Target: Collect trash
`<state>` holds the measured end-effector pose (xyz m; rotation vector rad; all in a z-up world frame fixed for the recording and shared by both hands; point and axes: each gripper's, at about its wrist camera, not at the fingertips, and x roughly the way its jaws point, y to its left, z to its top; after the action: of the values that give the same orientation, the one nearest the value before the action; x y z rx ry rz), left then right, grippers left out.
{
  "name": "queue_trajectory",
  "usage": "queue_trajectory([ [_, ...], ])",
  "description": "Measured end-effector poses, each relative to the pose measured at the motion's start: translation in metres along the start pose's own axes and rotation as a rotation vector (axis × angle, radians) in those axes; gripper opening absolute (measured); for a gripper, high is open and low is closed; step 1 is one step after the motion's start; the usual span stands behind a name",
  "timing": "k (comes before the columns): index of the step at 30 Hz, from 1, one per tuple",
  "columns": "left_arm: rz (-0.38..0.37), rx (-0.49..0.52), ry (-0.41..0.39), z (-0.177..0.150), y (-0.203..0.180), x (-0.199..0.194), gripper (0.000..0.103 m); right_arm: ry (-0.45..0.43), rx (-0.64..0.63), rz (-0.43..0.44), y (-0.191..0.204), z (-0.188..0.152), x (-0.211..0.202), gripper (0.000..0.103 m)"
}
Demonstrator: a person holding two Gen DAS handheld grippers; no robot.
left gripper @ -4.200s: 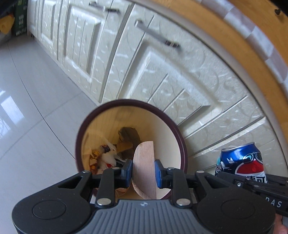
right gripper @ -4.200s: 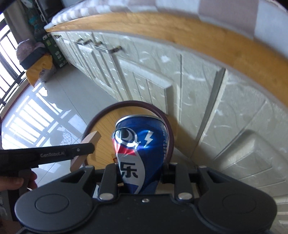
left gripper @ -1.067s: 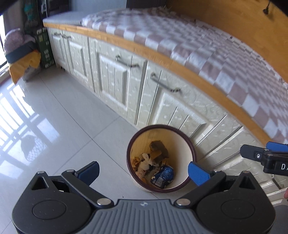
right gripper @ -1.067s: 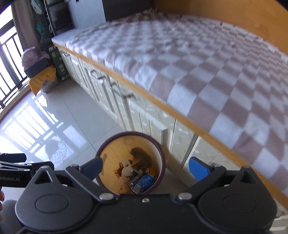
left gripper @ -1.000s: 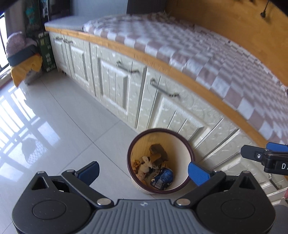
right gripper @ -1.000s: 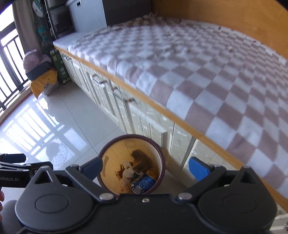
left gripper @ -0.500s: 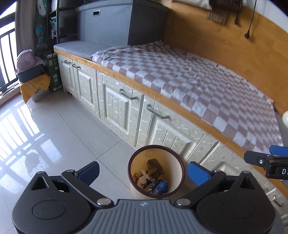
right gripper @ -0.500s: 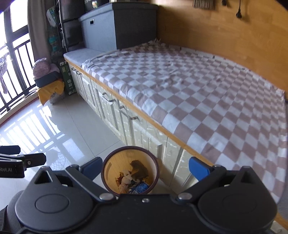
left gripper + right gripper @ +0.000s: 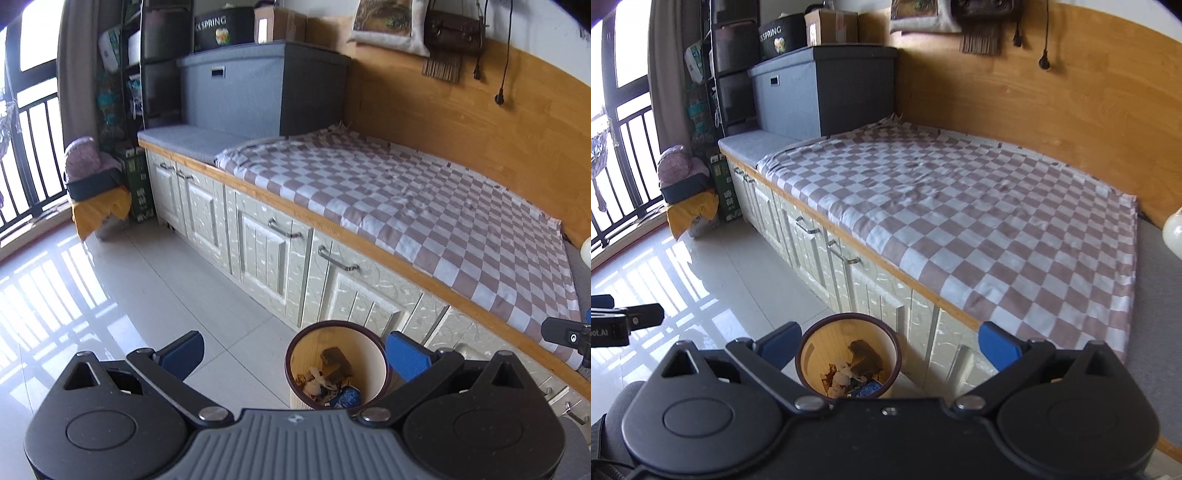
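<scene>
A round trash bin (image 9: pixel 295 354) with a dark rim and cream inside stands on the floor against the bench drawers; its rim (image 9: pixel 803 343) also shows in the right wrist view. Inside lie scraps of paper, a brown piece and the blue can (image 9: pixel 349 397), seen too as a blue patch (image 9: pixel 870 387). High above the bin, my left gripper (image 9: pixel 293 352) is open with nothing between its blue fingers. My right gripper (image 9: pixel 888 343) is open and empty as well. The tip of the right gripper (image 9: pixel 567 334) shows at the right edge of the left wrist view.
A long bench bed with a checked cloth (image 9: pixel 424 218) runs along cream drawers (image 9: pixel 266 254). A grey storage box (image 9: pixel 258 88) stands at its far end. A yellow-covered bundle (image 9: pixel 98 206) sits by the balcony railing. Glossy tiled floor (image 9: pixel 110 295) lies to the left.
Both grippers have risen and pulled back from the bin, which now looks smaller and lower. Earlier the left held a wooden piece and the right the can; both are now open.
</scene>
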<state>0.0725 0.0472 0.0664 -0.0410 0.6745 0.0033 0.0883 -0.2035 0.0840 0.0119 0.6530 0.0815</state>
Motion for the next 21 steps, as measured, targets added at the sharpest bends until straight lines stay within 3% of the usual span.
queue_trajectory([
  [21, 0.039, 0.030, -0.081, -0.025, -0.003, -0.062, 0.103, -0.116, -0.031, -0.063, -0.007, -0.020, -0.070, 0.103],
])
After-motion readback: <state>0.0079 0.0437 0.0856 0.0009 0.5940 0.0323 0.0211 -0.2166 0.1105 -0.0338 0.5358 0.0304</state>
